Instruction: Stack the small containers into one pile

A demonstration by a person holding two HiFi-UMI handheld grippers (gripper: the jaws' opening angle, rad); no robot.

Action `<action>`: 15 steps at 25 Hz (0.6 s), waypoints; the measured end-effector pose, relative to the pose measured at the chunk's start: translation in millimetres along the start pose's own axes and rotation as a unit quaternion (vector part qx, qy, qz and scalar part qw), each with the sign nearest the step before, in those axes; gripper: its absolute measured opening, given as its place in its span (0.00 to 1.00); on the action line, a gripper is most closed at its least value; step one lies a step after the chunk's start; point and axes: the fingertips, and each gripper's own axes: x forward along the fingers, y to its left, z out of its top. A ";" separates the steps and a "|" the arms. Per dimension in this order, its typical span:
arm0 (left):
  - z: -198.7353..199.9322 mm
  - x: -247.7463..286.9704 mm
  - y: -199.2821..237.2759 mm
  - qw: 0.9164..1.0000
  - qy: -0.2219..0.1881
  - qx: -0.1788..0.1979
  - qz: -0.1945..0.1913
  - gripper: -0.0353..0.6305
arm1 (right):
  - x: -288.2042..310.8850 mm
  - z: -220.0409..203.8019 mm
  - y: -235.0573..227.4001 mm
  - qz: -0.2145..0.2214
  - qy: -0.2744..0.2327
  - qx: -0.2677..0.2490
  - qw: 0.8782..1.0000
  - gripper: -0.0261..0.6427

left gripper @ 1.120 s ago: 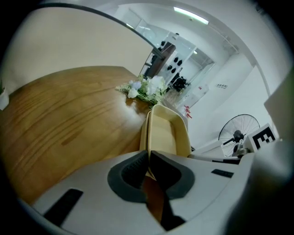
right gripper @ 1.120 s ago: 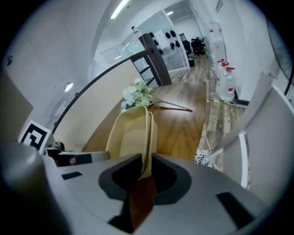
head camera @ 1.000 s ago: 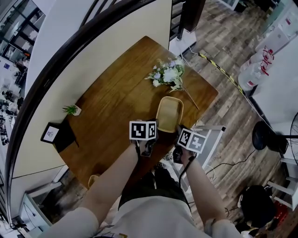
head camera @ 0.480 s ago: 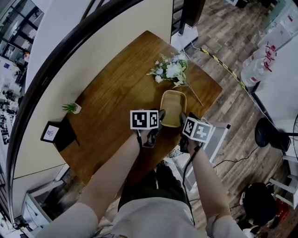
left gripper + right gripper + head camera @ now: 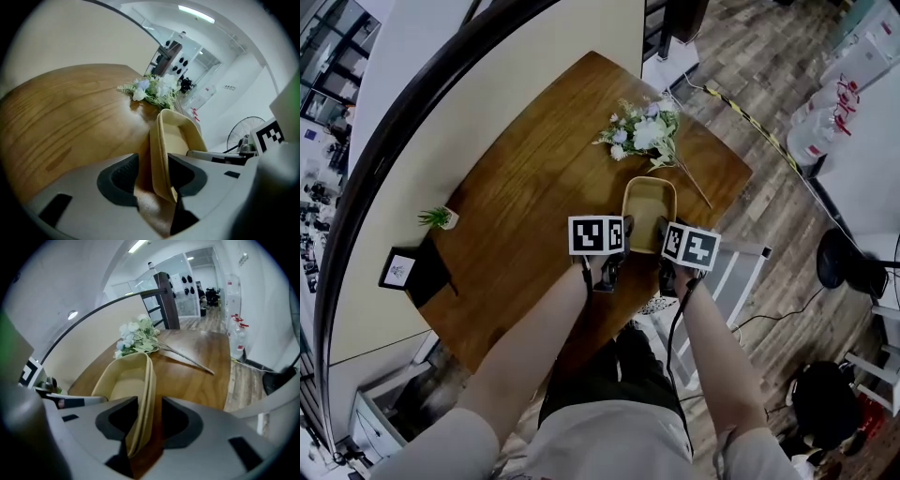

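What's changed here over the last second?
The left gripper and right gripper advanced onto the beige oblong container, jaws just opening; each now straddles a side wall, unclamped. Container, white flower bouquet and wooden table look unmoved.

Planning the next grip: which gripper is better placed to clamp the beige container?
Right, marginally. Both grippers straddle a container wall, unclamped; the left gripper has just been opening its fingers, the right gripper closing, with both nested rims between them.
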 end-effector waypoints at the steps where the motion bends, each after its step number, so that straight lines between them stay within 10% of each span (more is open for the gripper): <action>1: -0.6 0.7 0.4 1.000 0.001 0.000 0.002 0.33 | 0.8 -0.8 0.5 -0.002 0.002 -0.005 1.000 0.29; 15: 18.0 -50.7 -12.2 0.998 -0.053 0.028 -0.016 0.41 | -40.8 23.6 22.7 0.016 -0.047 -0.051 0.997 0.38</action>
